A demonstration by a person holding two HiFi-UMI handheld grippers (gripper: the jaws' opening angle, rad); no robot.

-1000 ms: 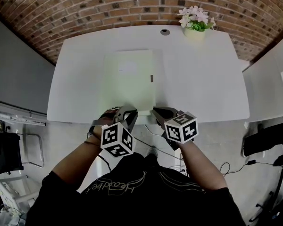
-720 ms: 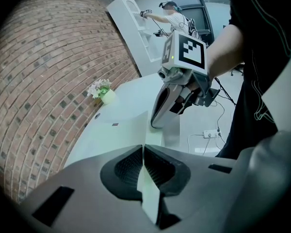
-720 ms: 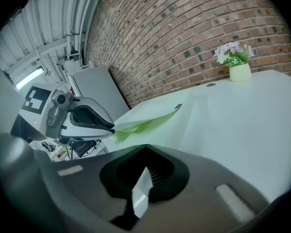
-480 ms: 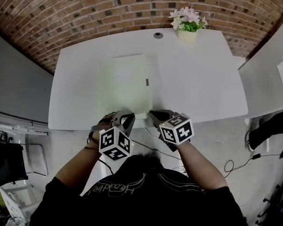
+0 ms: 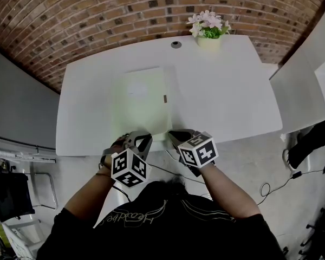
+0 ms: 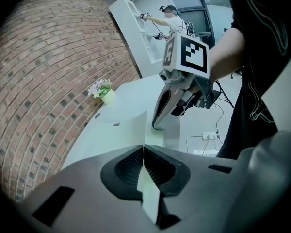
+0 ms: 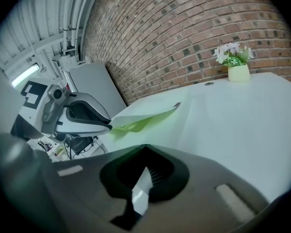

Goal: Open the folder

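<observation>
A pale green folder (image 5: 143,104) lies flat on the white table (image 5: 227,91), with a small dark clasp on its right edge. Both grippers sit at its near edge. In the right gripper view, my left gripper (image 7: 108,125) pinches the near corner of the top cover (image 7: 145,115), which stands slightly raised with green shadow beneath. In the left gripper view, its jaws (image 6: 143,147) meet on a thin pale sheet. My right gripper (image 5: 172,134) is at the folder's near right corner. Its jaws (image 7: 144,148) are also shut with a thin pale sheet between them.
A potted flower (image 5: 208,28) and a round cable hole (image 5: 176,44) are at the table's far edge by the brick wall. A white counter (image 5: 298,85) stands to the right. Cables (image 5: 268,188) lie on the floor. Another person (image 6: 172,18) stands far off.
Both grippers stay at the folder's near edge. Only the head view has drifted, so the table sits a little higher and further left in the picture.
</observation>
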